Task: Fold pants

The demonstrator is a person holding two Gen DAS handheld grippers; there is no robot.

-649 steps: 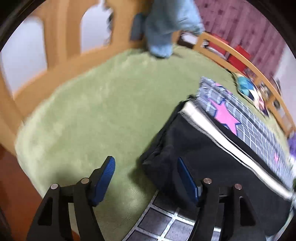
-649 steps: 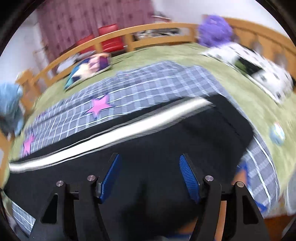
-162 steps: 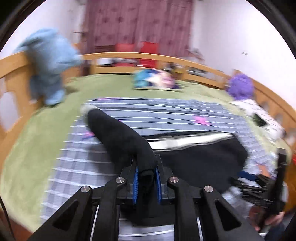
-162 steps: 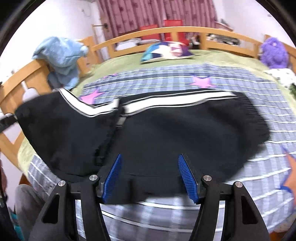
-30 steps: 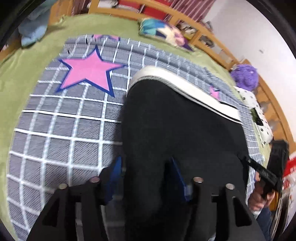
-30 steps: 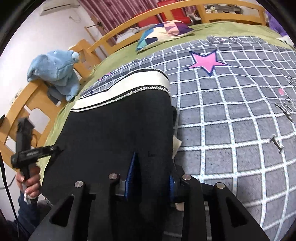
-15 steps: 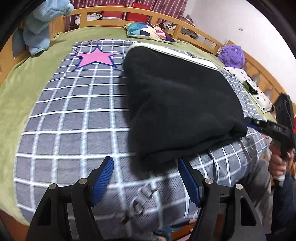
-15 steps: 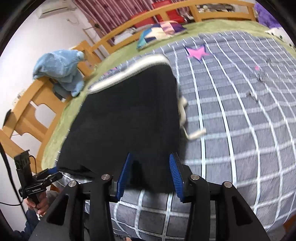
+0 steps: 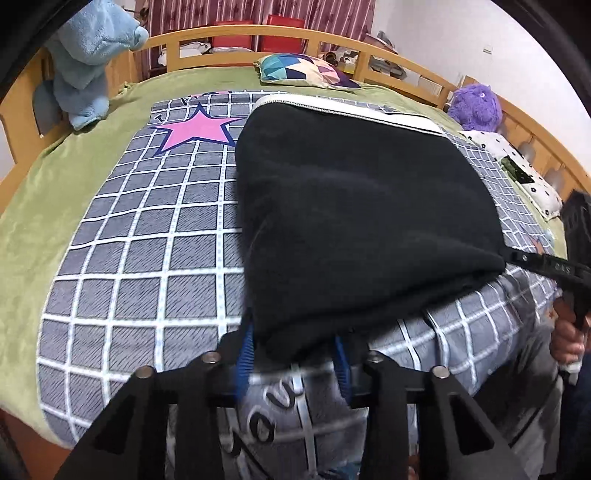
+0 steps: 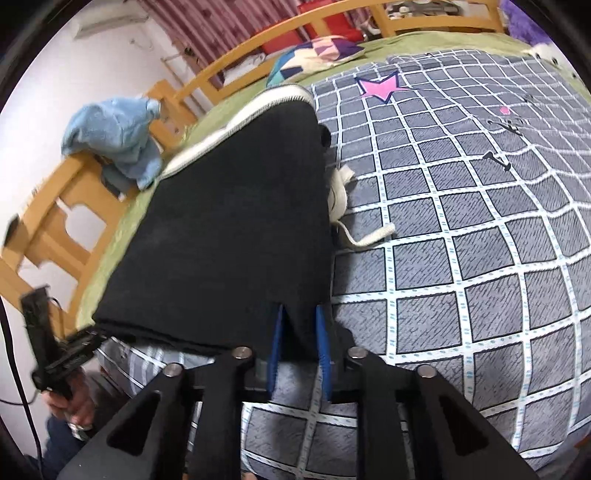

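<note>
Left wrist: we saw left gripper [image 9: 293, 363] closing, near hem of black pants [image 9: 354, 221] between blue pads, grasp forming; pants stretched ahead on checked blanket [image 9: 147, 236].

Right wrist: we saw right gripper [image 10: 297, 349] closing on pants [image 10: 229, 236] corner, folded bulk ahead-left.

pants [image 9: 354, 221]: matt black fleece | blanket [image 9: 147, 236]: woven cloth | bedrail [image 9: 229, 35]: smooth wood

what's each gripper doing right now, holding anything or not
left gripper: jaws closing, near edge of the black pants between them.
right gripper: jaws closing, near right corner of the pants between them.
</note>
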